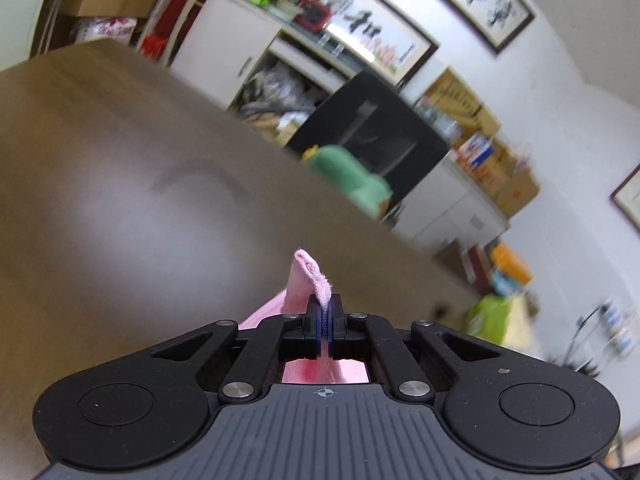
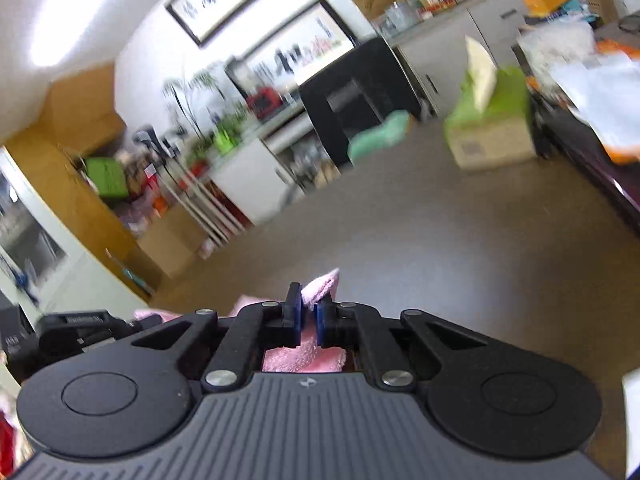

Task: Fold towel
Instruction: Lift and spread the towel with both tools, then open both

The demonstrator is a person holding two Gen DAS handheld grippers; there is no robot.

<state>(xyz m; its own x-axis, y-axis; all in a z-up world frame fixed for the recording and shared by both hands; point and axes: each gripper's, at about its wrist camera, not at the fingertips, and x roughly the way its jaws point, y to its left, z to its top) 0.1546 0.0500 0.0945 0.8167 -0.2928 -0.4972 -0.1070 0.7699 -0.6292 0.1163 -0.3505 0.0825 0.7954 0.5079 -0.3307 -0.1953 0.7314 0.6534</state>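
Over brown table [image 1: 100, 200], both jaws pinch pink towel [image 1: 308, 280] corners, fabric poking past tips.

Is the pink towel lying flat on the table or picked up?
Picked up. The left gripper and the right gripper each pinch a corner of the pink towel, which pokes up between their pads above the table.

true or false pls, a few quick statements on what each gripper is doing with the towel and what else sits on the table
1. The left gripper pinches the pink towel. True.
2. The right gripper has nothing between its jaws. False: pink towel sits between them.
3. The towel is blue. False: it is pink.
4. A green cloth lies at the far edge of the table. True.
5. The left jaws stand wide apart. False: they are closed on the towel.
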